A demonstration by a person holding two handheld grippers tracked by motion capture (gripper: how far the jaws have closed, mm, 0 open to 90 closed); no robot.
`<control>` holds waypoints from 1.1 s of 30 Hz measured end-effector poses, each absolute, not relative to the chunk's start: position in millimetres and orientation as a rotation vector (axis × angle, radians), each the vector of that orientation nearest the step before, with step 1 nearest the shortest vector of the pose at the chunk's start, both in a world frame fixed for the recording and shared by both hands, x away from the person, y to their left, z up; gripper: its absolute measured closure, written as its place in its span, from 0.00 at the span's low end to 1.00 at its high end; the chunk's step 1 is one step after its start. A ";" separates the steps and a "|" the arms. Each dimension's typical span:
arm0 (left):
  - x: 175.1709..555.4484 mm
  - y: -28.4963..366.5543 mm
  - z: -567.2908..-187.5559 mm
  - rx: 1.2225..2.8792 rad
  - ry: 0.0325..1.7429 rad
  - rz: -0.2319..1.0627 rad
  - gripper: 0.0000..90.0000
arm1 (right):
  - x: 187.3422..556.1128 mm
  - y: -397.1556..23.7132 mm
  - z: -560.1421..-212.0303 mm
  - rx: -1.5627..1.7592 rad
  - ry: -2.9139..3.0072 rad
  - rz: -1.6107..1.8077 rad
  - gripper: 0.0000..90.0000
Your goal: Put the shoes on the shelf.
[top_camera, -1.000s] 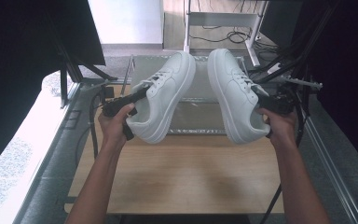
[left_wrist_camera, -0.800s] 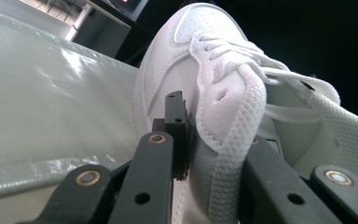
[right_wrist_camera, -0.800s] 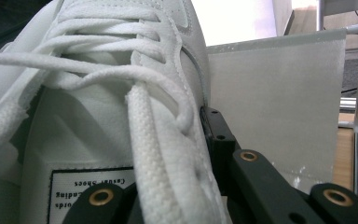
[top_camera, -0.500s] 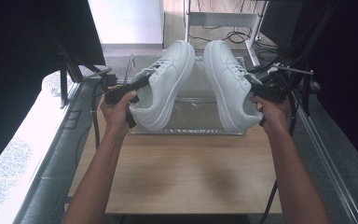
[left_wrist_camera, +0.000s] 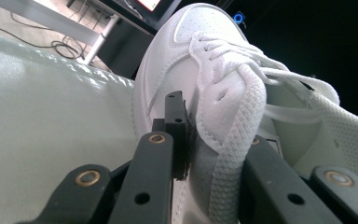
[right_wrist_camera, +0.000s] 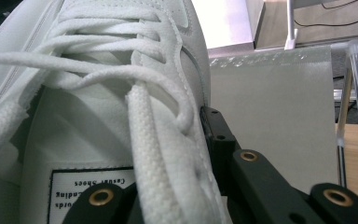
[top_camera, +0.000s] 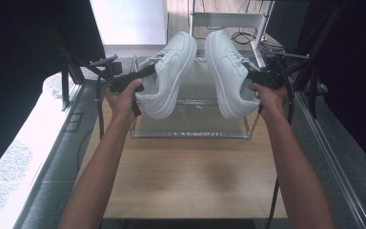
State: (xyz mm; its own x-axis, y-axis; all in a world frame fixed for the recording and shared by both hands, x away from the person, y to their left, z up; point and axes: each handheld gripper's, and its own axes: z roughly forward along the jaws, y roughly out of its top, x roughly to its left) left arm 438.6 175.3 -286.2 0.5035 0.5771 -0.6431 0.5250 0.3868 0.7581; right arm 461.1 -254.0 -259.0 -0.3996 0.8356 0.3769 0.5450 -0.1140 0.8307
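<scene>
Two white lace-up sneakers are held in the air above a clear shelf (top_camera: pixel 190 128). My left gripper (top_camera: pixel 147 72) is shut on the collar of the left sneaker (top_camera: pixel 169 71), toe pointing away; its jaws pinch the side wall beside the laces (left_wrist_camera: pixel 228 60). My right gripper (top_camera: pixel 253 72) is shut on the collar of the right sneaker (top_camera: pixel 226 67), whose tongue label (right_wrist_camera: pixel 88 191) and laces (right_wrist_camera: pixel 121 74) lie close to the camera. The two shoes hang side by side, soles turned outward, a narrow gap between them.
The wooden table (top_camera: pixel 190 176) spreads in front of the shelf. A metal frame post (right_wrist_camera: pixel 354 107) stands at the shelf's right side. A white cabinet (top_camera: pixel 128 21) and cables (top_camera: pixel 240 36) lie beyond. Dark curtains flank both sides.
Both hands have carried the sneakers forward and upward, away from me, and brought them closer together over the shelf. Both grips have held.
</scene>
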 end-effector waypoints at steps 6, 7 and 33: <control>455.9 172.5 -283.7 1.231 1.172 0.048 0.91 | 481.3 -243.1 -254.9 1.563 1.892 1.455 0.95; 459.5 171.3 -283.3 1.229 1.185 0.053 0.91 | 484.2 -241.7 -254.7 1.567 1.891 1.446 0.95; 515.4 139.7 -304.0 1.296 1.414 0.137 0.89 | 547.7 -196.6 -275.8 1.701 1.856 1.210 0.92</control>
State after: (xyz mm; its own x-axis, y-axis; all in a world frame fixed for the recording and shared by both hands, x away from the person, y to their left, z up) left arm 515.4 139.7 -304.0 0.2657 0.7334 -0.6257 0.5994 0.3826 0.7031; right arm 547.7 -196.6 -275.8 -0.2206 0.9328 0.2849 0.6372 -0.0833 0.7662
